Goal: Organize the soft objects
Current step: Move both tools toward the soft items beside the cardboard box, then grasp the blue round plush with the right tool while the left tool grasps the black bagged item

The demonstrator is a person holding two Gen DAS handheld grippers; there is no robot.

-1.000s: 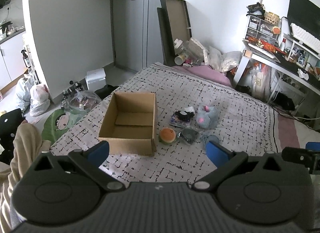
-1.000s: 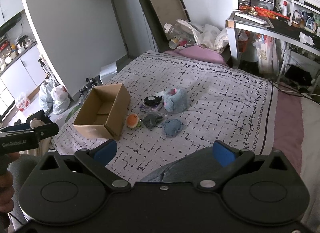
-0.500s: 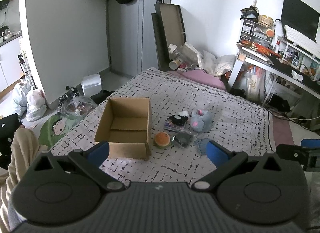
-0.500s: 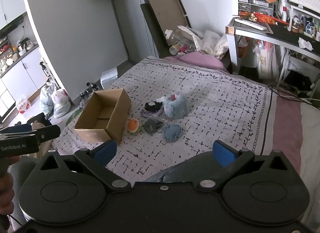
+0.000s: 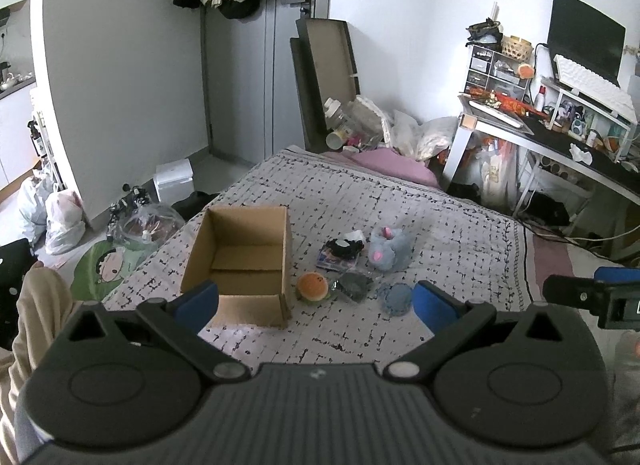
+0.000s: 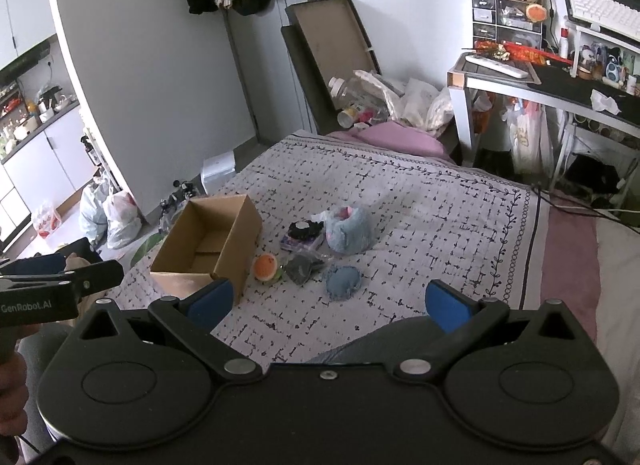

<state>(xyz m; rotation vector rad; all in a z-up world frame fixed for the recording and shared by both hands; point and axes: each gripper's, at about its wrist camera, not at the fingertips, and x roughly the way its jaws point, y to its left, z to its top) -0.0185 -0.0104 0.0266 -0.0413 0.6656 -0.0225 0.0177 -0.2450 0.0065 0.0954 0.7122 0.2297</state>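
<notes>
An open, empty cardboard box [image 5: 240,261] [image 6: 212,243] sits on the patterned bedspread. Right of it lie soft things: an orange round plush [image 5: 313,286] [image 6: 265,267], a dark grey pouch [image 5: 354,285] [image 6: 301,268], a flat blue plush [image 5: 396,298] [image 6: 343,282], a black-and-white item on a purple packet [image 5: 343,250] [image 6: 303,234] and a grey-blue fluffy slipper with pink inside [image 5: 389,250] [image 6: 347,227]. My left gripper [image 5: 316,303] is open and empty, held back from the box. My right gripper [image 6: 327,303] is open and empty, short of the soft things.
The bedspread [image 5: 440,233] drops off to the floor at left, where bags [image 5: 60,217] and clutter lie. A desk [image 5: 560,145] with a monitor stands at right. Folded cardboard [image 5: 326,77] leans by the door. My knee [image 6: 384,339] shows under the right gripper.
Both cameras have tilted up and drawn back a little, so the box and soft things sit lower and smaller in view. Both grippers have stayed open. Nothing on the bed moved.
</notes>
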